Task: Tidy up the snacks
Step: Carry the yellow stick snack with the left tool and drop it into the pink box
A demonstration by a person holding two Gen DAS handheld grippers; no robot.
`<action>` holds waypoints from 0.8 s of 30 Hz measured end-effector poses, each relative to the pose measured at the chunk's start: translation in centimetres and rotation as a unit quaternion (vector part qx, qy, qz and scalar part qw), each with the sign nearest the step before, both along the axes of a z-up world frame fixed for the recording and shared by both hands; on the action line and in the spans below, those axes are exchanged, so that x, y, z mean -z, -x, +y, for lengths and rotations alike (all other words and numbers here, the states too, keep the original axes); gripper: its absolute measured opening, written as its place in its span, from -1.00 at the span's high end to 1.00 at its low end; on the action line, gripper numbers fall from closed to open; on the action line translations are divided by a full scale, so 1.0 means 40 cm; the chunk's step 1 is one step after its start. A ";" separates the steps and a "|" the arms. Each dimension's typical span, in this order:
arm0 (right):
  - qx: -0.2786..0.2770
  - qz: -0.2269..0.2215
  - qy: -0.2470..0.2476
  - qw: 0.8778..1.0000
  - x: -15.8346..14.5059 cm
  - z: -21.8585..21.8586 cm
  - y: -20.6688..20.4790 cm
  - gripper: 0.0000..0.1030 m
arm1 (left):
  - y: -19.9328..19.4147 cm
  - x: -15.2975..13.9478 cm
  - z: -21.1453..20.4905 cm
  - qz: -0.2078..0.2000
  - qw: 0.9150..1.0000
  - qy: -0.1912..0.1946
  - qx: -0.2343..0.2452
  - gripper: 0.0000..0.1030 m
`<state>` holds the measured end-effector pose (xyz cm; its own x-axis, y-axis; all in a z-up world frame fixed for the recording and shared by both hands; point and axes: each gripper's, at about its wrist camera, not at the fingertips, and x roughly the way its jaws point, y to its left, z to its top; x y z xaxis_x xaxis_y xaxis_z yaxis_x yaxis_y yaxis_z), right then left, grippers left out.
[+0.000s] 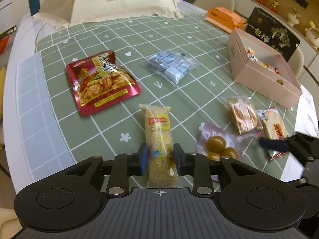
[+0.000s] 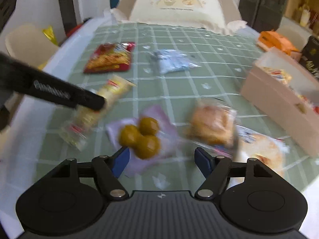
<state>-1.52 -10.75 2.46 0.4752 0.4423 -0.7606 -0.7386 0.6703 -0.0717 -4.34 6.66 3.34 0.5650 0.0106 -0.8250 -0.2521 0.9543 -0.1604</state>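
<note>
A green checked cloth (image 1: 111, 39) covers the worktop, and a cream mesh food cover (image 1: 123, 0) printed with cartoon children stands at its far edge. Small figurines (image 1: 274, 5) line a shelf behind, and a beige chair (image 2: 28, 43) sits alongside.

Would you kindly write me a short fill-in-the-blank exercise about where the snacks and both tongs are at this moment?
1. The left tongs are closed on the long ____ bar.
2. The right tongs are ____ and hold nothing.
3. The packet nearest the right tongs holds three round ____ plums.
4. Some wrapped snacks already lie inside the pink ____ on the green checked tablecloth.

Missing words: rice; open; green; box
</note>
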 end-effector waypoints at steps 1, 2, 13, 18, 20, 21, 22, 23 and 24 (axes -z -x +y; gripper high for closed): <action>0.006 -0.006 0.004 1.000 0.002 -0.019 -0.002 -0.54 | -0.002 0.007 -0.001 0.004 1.000 0.003 0.001 0.33; 0.013 -0.008 0.007 1.000 0.003 -0.034 -0.004 -0.56 | -0.004 0.016 0.001 0.005 1.000 0.007 0.001 0.31; 0.027 0.058 -0.062 0.996 -0.010 0.005 0.011 -0.55 | 0.060 0.012 0.046 0.006 0.999 -0.002 -0.034 0.31; 0.047 0.046 -0.063 0.996 0.010 0.067 -0.012 -0.58 | 0.085 0.013 0.058 -0.002 0.999 0.005 -0.048 0.31; 0.038 0.032 -0.043 0.998 0.013 0.084 -0.017 -0.54 | 0.087 0.012 0.054 -0.005 0.999 0.005 -0.049 0.31; 0.028 0.028 -0.036 0.999 0.012 0.087 -0.014 -0.51 | 0.088 0.012 0.053 -0.006 0.999 0.005 -0.050 0.32; 0.016 0.027 -0.031 0.999 0.009 0.086 -0.009 -0.42 | 0.089 0.013 0.052 -0.007 0.999 0.007 -0.050 0.32; 0.010 0.025 -0.026 0.999 0.005 0.080 -0.005 -0.40 | 0.088 0.012 0.050 -0.009 0.999 0.010 -0.050 0.32; 0.006 0.021 -0.019 1.000 0.001 0.072 0.001 -0.39 | 0.084 0.013 0.051 -0.010 0.999 0.014 -0.049 0.32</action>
